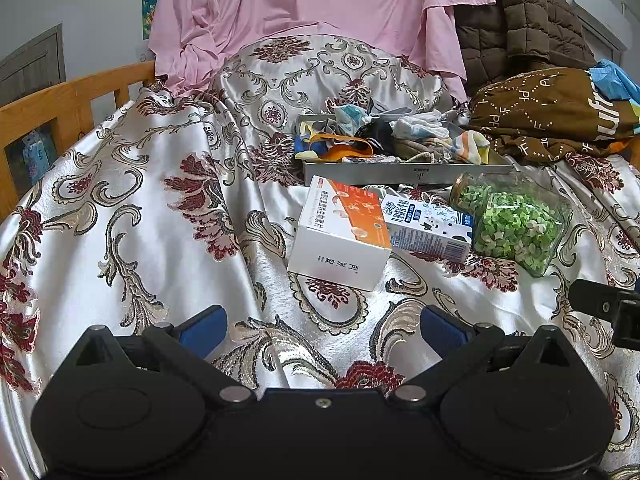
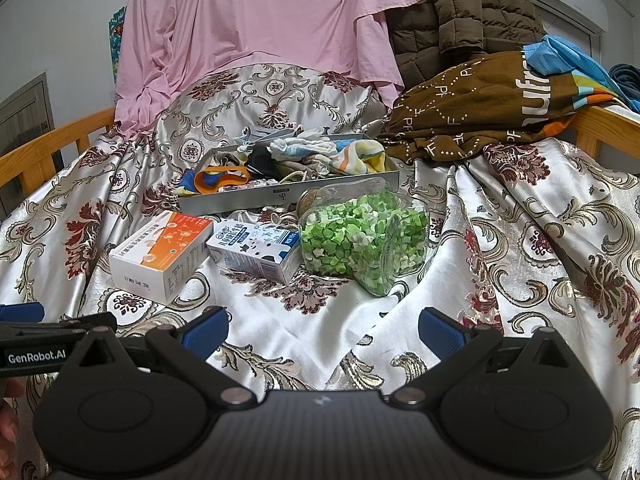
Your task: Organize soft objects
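1. The grey tray [image 2: 288,196] sits in the middle of the bed and is full of soft things: little cloths and socks [image 2: 304,156], all heaped up.
2. The left gripper [image 1: 323,326] and the right gripper [image 2: 322,328] both hang low, well in front of the tray, with jaws wide apart and nothing in them.
3. I think the next job is picking a soft thing out of the tray. Come down from above and pinch one cloth at its top, so the rest stay put.
4. Just in front of the tray lie a white and orange box [image 2: 160,252], a milk carton [image 2: 256,250] and a jar of green stars [image 2: 360,236]. Lift over them.
5. Left of the tray the shiny cover [image 1: 132,216] is bare, with room to move.
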